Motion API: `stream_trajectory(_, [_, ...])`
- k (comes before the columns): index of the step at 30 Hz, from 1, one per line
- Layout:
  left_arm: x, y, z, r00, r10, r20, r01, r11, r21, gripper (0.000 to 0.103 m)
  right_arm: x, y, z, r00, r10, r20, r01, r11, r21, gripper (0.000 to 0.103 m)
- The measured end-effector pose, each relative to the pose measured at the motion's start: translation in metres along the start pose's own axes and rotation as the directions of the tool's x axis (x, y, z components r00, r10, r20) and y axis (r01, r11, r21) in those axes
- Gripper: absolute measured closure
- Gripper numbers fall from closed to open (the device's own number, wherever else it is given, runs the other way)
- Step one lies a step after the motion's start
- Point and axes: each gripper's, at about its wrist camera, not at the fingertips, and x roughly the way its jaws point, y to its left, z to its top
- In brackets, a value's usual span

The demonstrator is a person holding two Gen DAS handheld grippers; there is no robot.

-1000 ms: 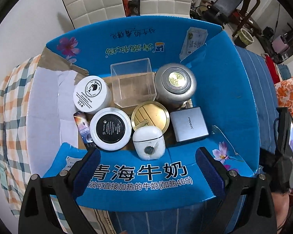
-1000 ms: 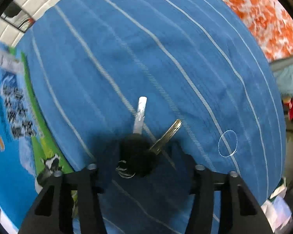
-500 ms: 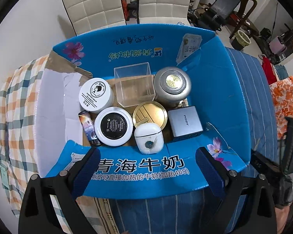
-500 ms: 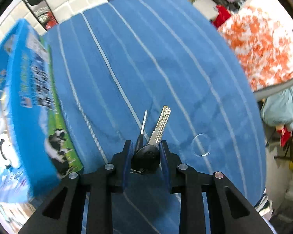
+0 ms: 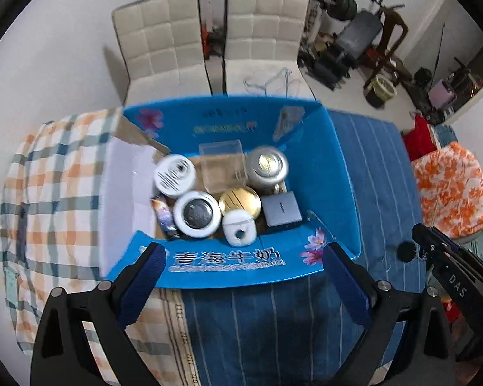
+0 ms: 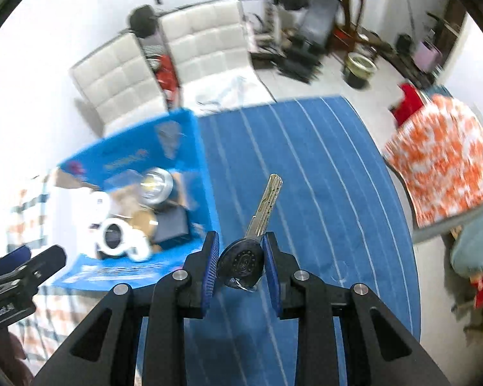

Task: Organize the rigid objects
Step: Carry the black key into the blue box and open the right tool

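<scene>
The table is covered by a blue cloth with thin white stripes point(image 6: 322, 193) on one side and an orange, white and teal checked cloth point(image 5: 54, 186) on the other, and behind it stand two cream quilted chairs point(image 5: 164, 41) against a white wall, with dark exercise gear and a small round bin in the far corner. An orange-and-white patterned fabric point(image 6: 444, 167) lies past the striped cloth's edge. On the table sits an open blue cardboard milk box point(image 5: 331, 173) with its flaps spread, holding a white round jar point(image 5: 174, 175), a clear plastic cube point(image 5: 222, 167), a silver round tin point(image 5: 267, 164), a gold round lid point(image 5: 240, 201), a grey square charger point(image 5: 281, 209), a white earbud case point(image 5: 240, 228) and a white-rimmed jar with a dark lid point(image 5: 196, 214). The right gripper point(image 6: 240, 263) has its blue pads pinching the black round head of a silver key point(image 6: 265, 202), whose blade points away over the striped cloth, just beside the box. The left gripper point(image 5: 241, 276) hangs above the box's near flap with its fingers spread wide and nothing between them. A second ago the key lay flat on the cloth between open fingers; now it is clamped and lifted well clear, and both views take in far more of the room than before.
</scene>
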Motion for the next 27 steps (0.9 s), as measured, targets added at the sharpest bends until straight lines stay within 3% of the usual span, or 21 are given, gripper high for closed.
stream_trajectory(7, [-0.032,0.029,0.005,0.996,0.047,0.075,-0.043,0.998,-0.051,0.003,-0.006,0.047,0.012,0.989,0.15,-0.017,-0.151,0.986,-0.067,0.073])
stream_trajectory(10, [-0.015,0.048,0.005,0.995,0.063,0.075,-0.057,0.995,-0.08,0.003,0.018,0.065,0.011,0.974,0.219,-0.053,-0.223,0.971,-0.081,0.073])
stream_trajectory(14, [0.033,0.074,0.004,0.995,0.095,-0.007,-0.095,0.988,-0.118,0.003,0.08,0.08,0.002,0.95,0.267,-0.163,-0.281,0.957,-0.068,0.073])
stream_trajectory(19, [0.079,0.089,-0.002,0.991,0.115,-0.073,-0.123,0.985,-0.119,0.003,0.153,0.093,-0.006,0.935,0.219,-0.278,-0.247,0.966,-0.069,0.073])
stream_trajectory(27, [0.128,0.102,-0.004,0.985,0.114,-0.13,-0.131,0.982,-0.133,0.003,0.208,0.114,-0.015,0.95,0.059,-0.307,-0.122,0.974,-0.192,0.073])
